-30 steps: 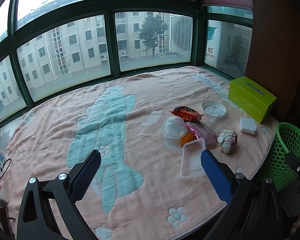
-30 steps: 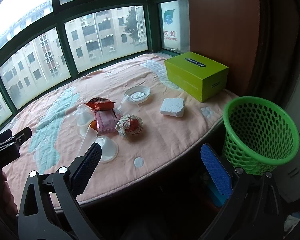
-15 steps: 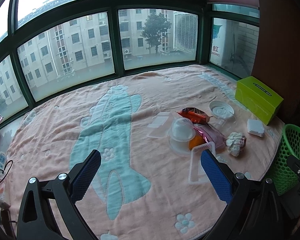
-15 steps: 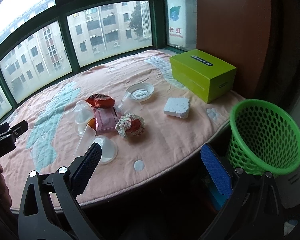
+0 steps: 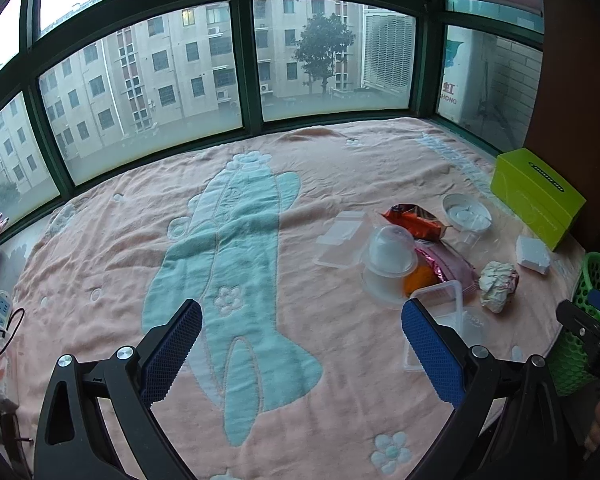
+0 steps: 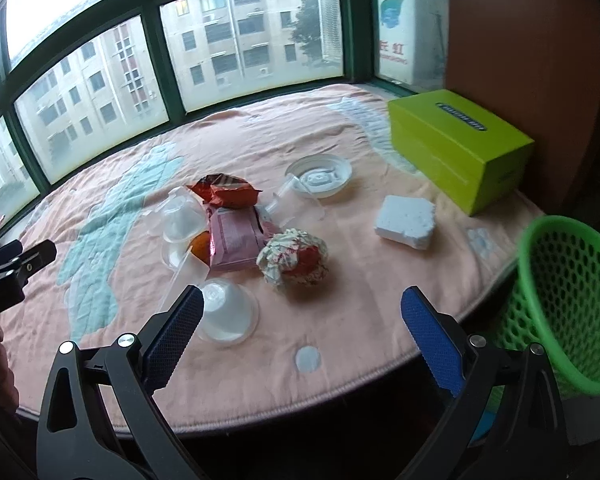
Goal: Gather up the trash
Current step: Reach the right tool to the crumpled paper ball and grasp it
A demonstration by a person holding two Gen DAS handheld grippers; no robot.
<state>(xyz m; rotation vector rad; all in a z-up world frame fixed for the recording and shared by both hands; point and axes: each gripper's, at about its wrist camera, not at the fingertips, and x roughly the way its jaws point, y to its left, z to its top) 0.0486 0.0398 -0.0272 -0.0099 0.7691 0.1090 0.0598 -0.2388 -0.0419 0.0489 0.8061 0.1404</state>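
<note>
Both tools are empty, jaws spread wide: left tool [image 5: 300, 340], right tool [image 6: 302, 320], presumably readied for a first pick. The trash lies clustered on the pink terry blanket [image 6: 340, 128], left of the green mesh basket [image 6: 572, 280]: a crumpled paper wrapper [image 6: 292, 256], clear rigid cups [image 6: 228, 316], foil packets [image 6: 228, 194], and a white foam block [image 6: 406, 222]. The basket sits at the blanket's edge, probably for short drops.
</note>
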